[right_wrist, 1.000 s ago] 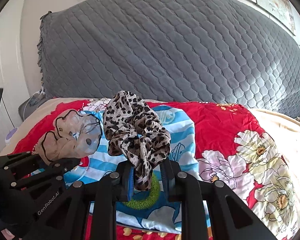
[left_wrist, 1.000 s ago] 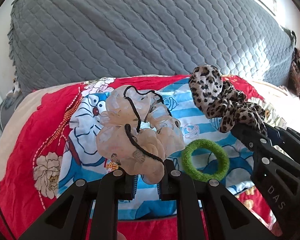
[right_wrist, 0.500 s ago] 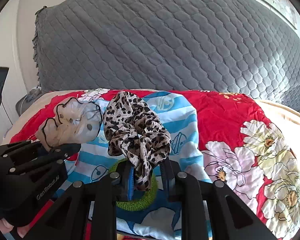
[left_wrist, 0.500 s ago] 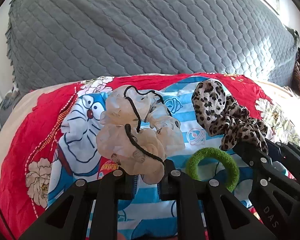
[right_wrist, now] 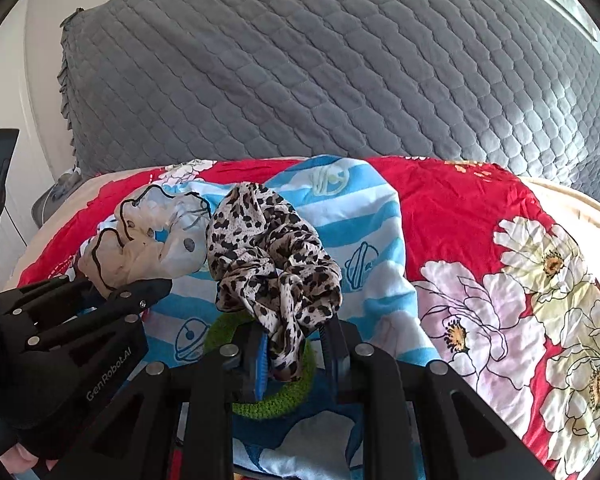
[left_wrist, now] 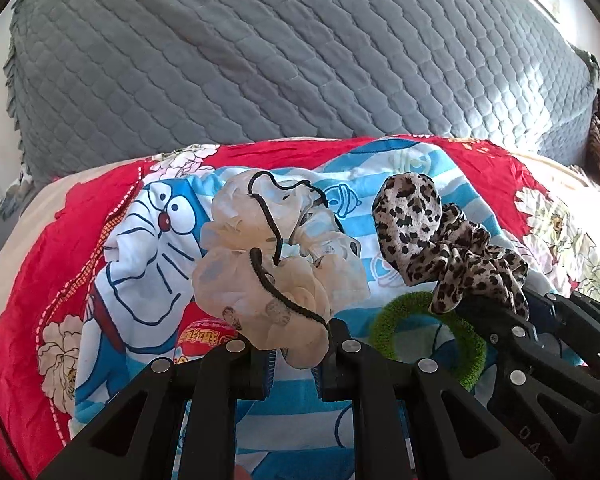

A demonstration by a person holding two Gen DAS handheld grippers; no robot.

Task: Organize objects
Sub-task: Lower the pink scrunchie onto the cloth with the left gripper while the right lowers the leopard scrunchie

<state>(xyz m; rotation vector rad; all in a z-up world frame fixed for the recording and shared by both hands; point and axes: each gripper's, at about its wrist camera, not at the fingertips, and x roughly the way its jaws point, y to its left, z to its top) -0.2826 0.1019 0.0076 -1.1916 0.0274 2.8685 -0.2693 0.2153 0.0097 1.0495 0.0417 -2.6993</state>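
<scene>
Item: left tongs (left_wrist: 294, 364), pinching the sheer scrunchie (left_wrist: 276, 264) by its lower edge. The scrunchie is a pale peach gauze ring with black piping and small dark dots. It is standing up off the fingertips, clear of the bedding. In the right wrist view the same tongs (right_wrist: 140, 292) are sitting at the left edge, with the scrunchie (right_wrist: 156, 240) bunched at their tips.

Item: right tongs (right_wrist: 294, 354), pinching the leopard scrunchie (right_wrist: 272, 268) by a fold of cloth between the pads. Its bulk is puffing up above the fingers. In the left wrist view the tongs (left_wrist: 500, 316) are entering from the right, with the scrunchie (left_wrist: 440, 244) draped over their tips.

Item: green ring (left_wrist: 428, 336), a fuzzy hair tie, lying flat on the cartoon cloth (left_wrist: 148, 248). It is lying just below and between the two held scrunchies (partly hidden by the right tongs in their own view (right_wrist: 276, 396)).

Item: cartoon cloth, blue and white stripes, spreading over a red floral sheet (right_wrist: 480, 240).

Item: grey quilted cover (left_wrist: 260, 60), filling the background behind the bed.

Item: a person's fingers (right_wrist: 16, 462), showing at the lower left corner under the left tongs.
</scene>
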